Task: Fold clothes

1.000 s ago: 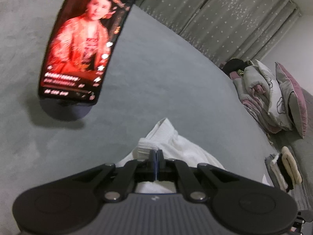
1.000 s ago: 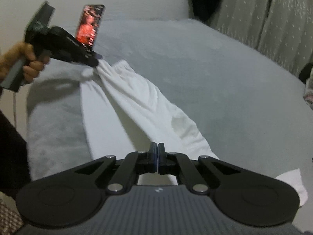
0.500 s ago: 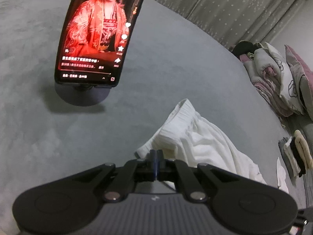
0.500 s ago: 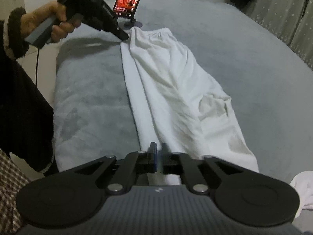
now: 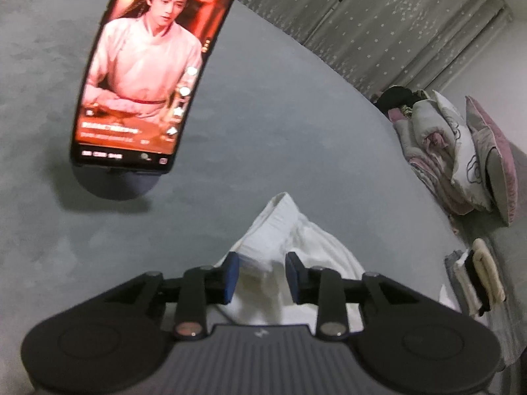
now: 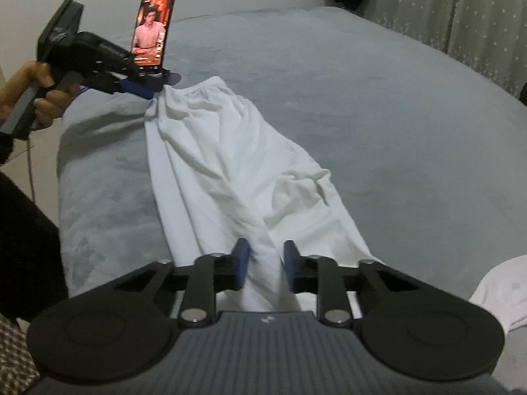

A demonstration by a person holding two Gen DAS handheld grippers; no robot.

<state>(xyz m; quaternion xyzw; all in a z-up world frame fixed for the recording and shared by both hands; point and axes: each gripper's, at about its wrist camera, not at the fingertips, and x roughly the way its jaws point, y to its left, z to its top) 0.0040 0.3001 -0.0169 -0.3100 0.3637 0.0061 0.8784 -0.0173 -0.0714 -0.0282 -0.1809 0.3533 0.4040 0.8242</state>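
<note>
White trousers (image 6: 224,171) are laid lengthwise on the grey bed (image 6: 362,105), the long axis running from the right tool (image 6: 262,265) (jaws parted, astride the hem) to the left tool (image 6: 138,89), parted at the waistband near the phone (image 6: 153,29).

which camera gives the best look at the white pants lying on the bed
The right wrist view: the white fabric pants lie stretched along the grey bed, waistband to legs. The left wrist view shows only a bunched waistband end.
</note>
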